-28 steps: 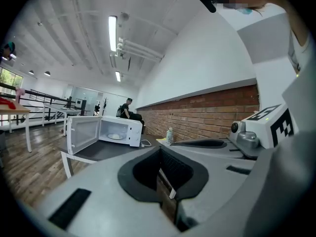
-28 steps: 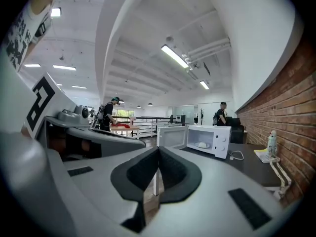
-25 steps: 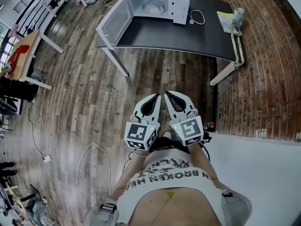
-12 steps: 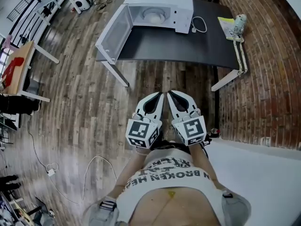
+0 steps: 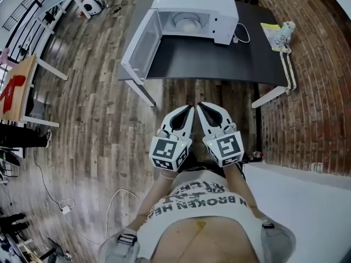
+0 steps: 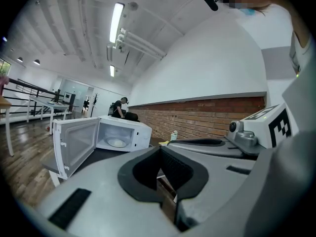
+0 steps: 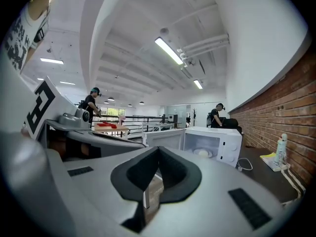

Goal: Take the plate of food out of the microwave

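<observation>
A: Closest in: left gripper (image 5: 188, 109) and right gripper (image 5: 201, 106) side by side, jaws pressed together, gripping nothing.

B: And beyond?

A: Wooden floor (image 5: 109, 119), then black table (image 5: 219, 62) with white microwave (image 5: 194, 4), door (image 5: 140, 48) swung open. Plate of food (image 5: 186, 22) inside, well apart from both grippers.
</observation>
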Available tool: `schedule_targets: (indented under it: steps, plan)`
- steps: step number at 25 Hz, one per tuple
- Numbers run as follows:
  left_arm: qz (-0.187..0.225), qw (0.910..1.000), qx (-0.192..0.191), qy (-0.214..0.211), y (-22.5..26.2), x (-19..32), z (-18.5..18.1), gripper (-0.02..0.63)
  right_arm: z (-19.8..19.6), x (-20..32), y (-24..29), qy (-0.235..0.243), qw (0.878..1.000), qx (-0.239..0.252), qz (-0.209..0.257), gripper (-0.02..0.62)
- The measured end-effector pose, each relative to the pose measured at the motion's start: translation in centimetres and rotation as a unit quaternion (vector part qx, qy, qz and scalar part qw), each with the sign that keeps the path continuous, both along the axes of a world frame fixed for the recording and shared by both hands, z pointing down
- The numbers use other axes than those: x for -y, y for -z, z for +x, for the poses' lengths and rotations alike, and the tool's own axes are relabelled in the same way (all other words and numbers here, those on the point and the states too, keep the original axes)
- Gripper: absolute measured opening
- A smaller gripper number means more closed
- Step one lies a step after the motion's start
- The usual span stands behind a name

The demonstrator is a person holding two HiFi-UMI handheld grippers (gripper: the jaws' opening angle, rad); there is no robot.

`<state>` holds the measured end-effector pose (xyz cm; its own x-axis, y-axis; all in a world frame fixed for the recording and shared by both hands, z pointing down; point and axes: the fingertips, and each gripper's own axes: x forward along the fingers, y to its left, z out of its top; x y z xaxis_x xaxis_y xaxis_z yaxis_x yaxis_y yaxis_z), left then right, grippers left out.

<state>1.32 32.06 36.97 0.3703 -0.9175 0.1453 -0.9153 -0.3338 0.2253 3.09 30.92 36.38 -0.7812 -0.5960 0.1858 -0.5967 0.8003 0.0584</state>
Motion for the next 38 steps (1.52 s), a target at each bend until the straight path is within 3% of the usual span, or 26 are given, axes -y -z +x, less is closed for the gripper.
schedule_targets:
  steps: [17, 27, 38]
  plan:
    - [-0.003, 0.9999, 0.008, 0.009, -0.7, 4.0, -5.5, 0.006, -5.9, 4.6, -1.0, 0.011, 1.000, 0.004, -0.011, 0.008]
    - [-0.008, 0.9997, 0.015, 0.015, -0.6, 13.6, -7.2, 0.006, -8.2, 14.2, -0.6, 0.028, 0.999, 0.012, -0.015, 0.008]
    - [-0.014, 0.9992, 0.010, 0.036, -0.3, 24.0, -6.9, 0.006, -7.1, 24.7, -0.1, 0.036, 0.999, 0.017, -0.021, 0.008]
